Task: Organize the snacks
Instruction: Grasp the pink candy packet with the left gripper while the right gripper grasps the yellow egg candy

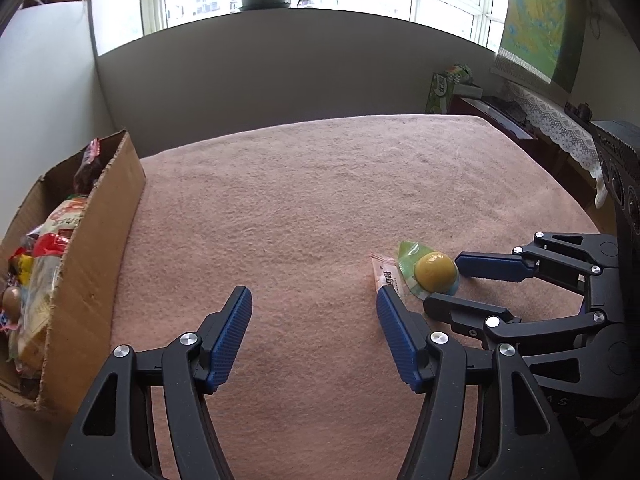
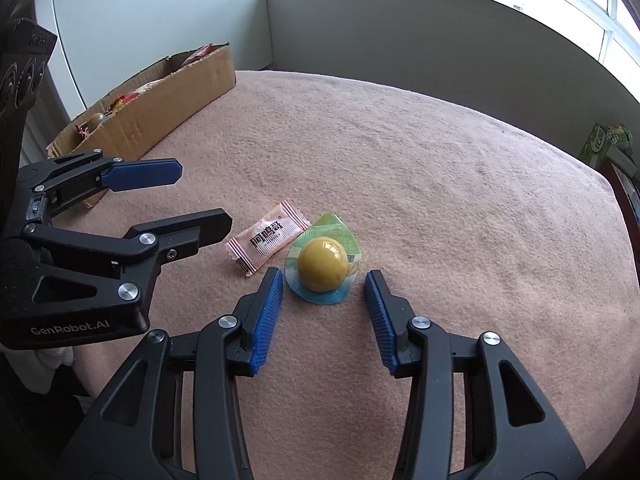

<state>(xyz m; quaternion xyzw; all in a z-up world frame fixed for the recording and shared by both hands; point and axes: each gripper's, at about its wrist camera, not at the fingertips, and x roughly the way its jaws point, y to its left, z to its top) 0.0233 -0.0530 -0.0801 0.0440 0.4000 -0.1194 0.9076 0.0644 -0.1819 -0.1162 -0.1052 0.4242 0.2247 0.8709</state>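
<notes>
Jelly cup (image 2: 322,265) lies dome-up on pink desk (image 2: 440,184), centre of right view, pink candy (image 2: 267,242) touching its left edge. Right gripper (image 2: 324,280) low, level, jaws apart, flanking the cup without contact. Left gripper (image 1: 314,304) at right-view left, jaws apart, empty, near candy. Box (image 2: 176,92) of snacks upper left.
</notes>
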